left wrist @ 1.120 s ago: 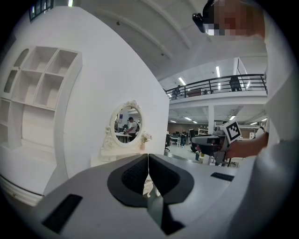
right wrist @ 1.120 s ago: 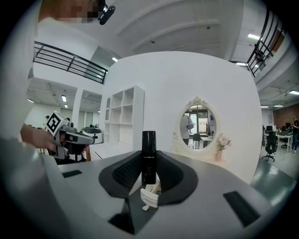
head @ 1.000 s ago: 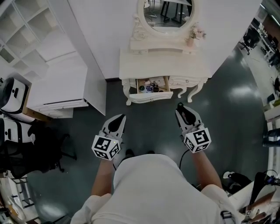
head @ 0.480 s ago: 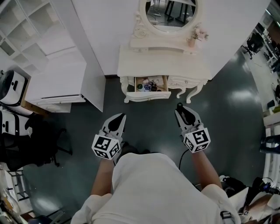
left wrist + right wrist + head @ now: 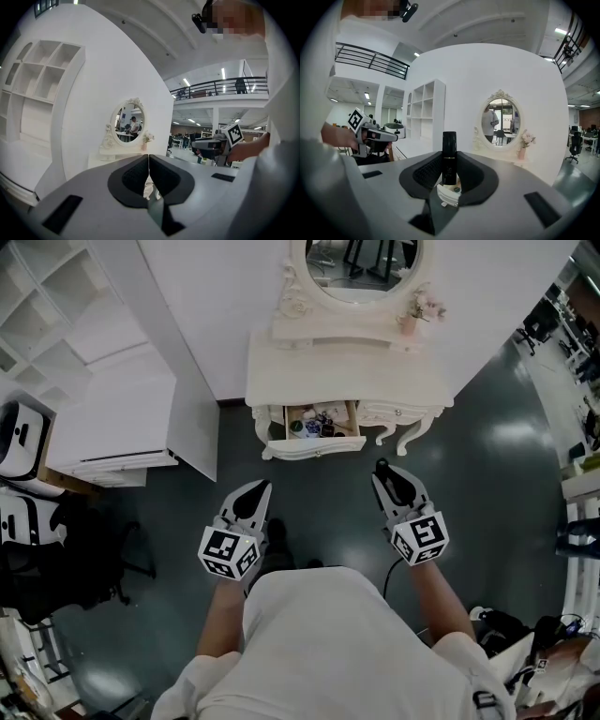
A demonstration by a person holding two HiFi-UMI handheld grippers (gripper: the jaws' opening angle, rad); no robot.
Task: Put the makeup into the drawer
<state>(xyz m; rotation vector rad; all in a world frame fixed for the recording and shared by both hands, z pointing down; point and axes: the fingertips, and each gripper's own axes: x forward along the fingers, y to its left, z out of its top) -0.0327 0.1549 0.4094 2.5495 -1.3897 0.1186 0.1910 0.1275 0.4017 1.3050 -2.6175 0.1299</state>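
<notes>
Head view: makeup items inside open drawer

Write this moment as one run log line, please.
left gripper: shut, empty | right gripper: shut on black makeup tube | drawer: open

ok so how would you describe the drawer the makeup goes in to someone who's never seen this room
Find the cream-white carved dressing table with the oval mirror against the white wall. Under its top, the wooden-lined open drawer sticks out with small makeup items inside. The shut drawer front beside it sits flush.
</notes>
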